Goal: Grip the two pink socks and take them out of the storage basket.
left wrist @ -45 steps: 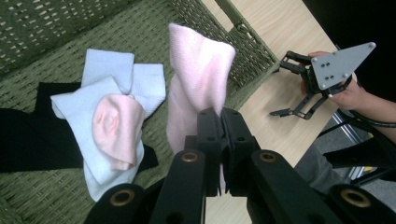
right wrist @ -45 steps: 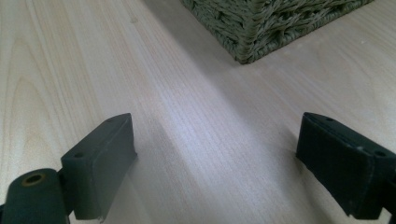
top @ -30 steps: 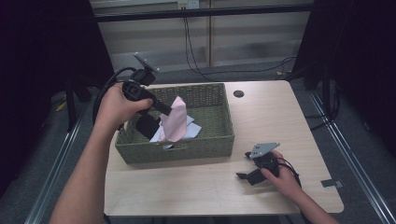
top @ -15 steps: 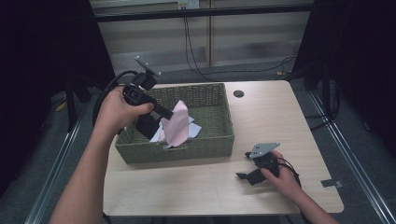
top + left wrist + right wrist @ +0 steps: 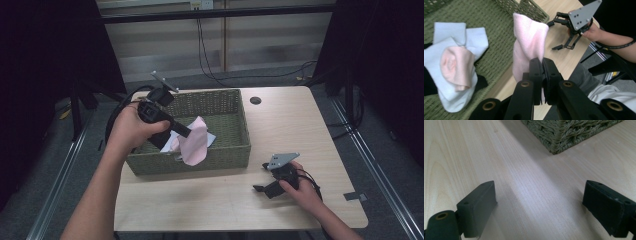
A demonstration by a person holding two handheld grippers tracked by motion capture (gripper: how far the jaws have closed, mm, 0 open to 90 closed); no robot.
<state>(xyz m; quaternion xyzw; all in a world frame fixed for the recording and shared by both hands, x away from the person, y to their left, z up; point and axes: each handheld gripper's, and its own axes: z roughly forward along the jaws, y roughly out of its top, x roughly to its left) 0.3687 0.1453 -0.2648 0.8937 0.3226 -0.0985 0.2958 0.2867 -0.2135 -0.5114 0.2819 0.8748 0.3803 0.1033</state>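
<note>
High view: left tongs (image 5: 186, 132) holding pink sock (image 5: 194, 144) raised over front part of woven basket (image 5: 235, 102); right tongs (image 5: 262, 188) resting low on worktop (image 5: 300, 120), well apart from basket.

Left gripper view: left tongs (image 5: 541, 65) clamping pink sock (image 5: 529, 42); white and pink socks (image 5: 454, 62) lying in basket (image 5: 499, 27).

Right gripper view: right tongs (image 5: 539, 205) gaping wide over bare worktop (image 5: 529, 185), gripping nothing; basket corner (image 5: 559, 135) showing ahead.

I'm seeing the left gripper (image 5: 541, 62) all matte black, brass-coloured pivot pins at its linkage. The right gripper (image 5: 267, 185) is black too, grey three-cornered plate with small screws on top, black cable trailing. Forearms bare, no sleeves.
</note>
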